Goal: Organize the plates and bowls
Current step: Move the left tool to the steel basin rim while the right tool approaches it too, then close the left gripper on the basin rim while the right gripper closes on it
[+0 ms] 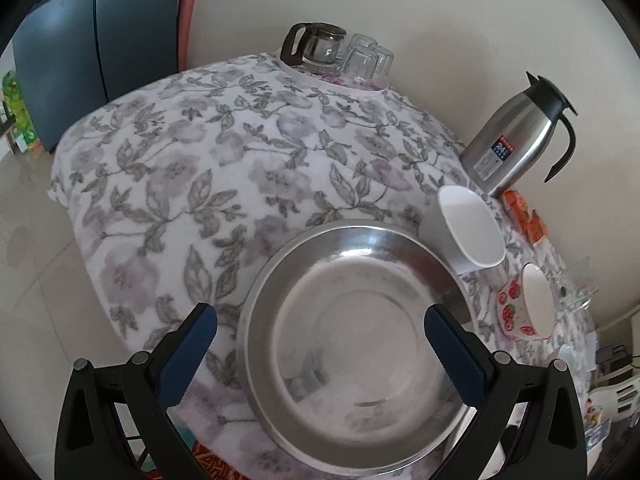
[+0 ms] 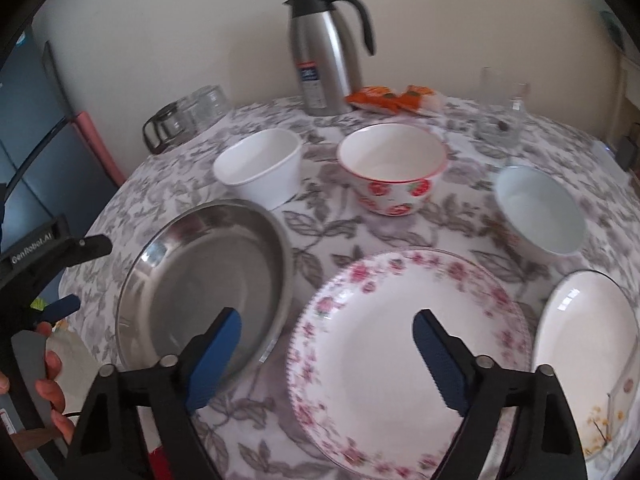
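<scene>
1. The counter [image 2: 360, 232] wears a cloth printed with grey leaves and pale flowers, and all the dishes rest on it.
2. The left claw [image 1: 320, 344] hangs over the steel plate [image 1: 356, 340], its blue pads wide apart, one pad past the plate's left rim and one above its right side; nothing is gripped.
3. The right claw [image 2: 328, 352] hovers with its pads spread, one over the near edge of the steel plate [image 2: 200, 280] and one over the pink-flowered plate [image 2: 400, 340]; it grips nothing.
4. The two plates lie side by side at the near edge, the steel one to the left, just apart.
5. A white oval dish [image 2: 588, 344] sits just right of the flowered plate.
6. Behind the plates three bowls stand in a row, well apart: a white square bowl [image 2: 260, 168], a strawberry-print bowl [image 2: 394, 168] and a pale blue bowl [image 2: 540, 212].
7. A steel thermos jug [image 2: 326, 52] stands upright at the back, with an orange packet [image 2: 392, 100] lying just beside it.
8. A glass coffee pot [image 1: 316, 44] and upturned glasses [image 1: 368, 60] share a tray at the far corner.
9. A person's hand [image 2: 48, 392] grips the left tool's handle.
</scene>
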Available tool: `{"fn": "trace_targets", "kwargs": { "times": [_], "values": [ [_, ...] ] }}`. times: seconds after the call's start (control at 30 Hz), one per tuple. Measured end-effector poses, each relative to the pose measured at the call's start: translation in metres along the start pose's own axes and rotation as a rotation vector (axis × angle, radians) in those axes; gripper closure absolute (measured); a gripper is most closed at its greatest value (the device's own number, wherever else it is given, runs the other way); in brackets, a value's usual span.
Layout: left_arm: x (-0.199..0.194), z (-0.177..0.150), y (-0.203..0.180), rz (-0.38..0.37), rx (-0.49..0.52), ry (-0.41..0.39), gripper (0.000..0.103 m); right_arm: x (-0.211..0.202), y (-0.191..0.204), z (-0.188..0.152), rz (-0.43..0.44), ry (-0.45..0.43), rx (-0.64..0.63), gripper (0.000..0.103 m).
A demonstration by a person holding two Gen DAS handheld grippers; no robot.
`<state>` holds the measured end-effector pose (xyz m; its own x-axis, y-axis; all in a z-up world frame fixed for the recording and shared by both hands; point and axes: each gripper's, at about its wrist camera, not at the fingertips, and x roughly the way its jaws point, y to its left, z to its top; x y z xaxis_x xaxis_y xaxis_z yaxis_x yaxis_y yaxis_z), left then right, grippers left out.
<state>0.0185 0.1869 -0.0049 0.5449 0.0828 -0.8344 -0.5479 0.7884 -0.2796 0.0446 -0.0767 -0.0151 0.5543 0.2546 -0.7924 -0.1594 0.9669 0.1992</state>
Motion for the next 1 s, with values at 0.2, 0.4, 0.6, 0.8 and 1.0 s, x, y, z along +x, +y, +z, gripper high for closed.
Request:
{"fn": "trace_targets", "kwargs": {
  "times": [0.2,0.4,0.6,0.8,1.0],
  "values": [
    [0.013,0.005,0.003,-0.069,-0.004,0.043,0.0,0.022,0.017,0.009,0.044,0.026,-0.04,0.028],
    [0.025,0.009,0.015,0.029,-0.034,0.081,0.0,0.042,0.028,0.015,0.069,0.056,-0.07,0.046],
    [0.039,0.008,0.02,0.06,-0.043,0.136,0.0,0.057,0.032,0.018,0.081,0.077,-0.075,0.058],
    [0.05,0.004,0.021,0.042,-0.043,0.179,0.001,0.067,0.032,0.02,0.064,0.088,-0.069,0.064],
    [0.058,0.005,0.025,0.035,-0.055,0.19,0.002,0.078,0.028,0.018,0.066,0.117,-0.049,0.072]
  ]
}}
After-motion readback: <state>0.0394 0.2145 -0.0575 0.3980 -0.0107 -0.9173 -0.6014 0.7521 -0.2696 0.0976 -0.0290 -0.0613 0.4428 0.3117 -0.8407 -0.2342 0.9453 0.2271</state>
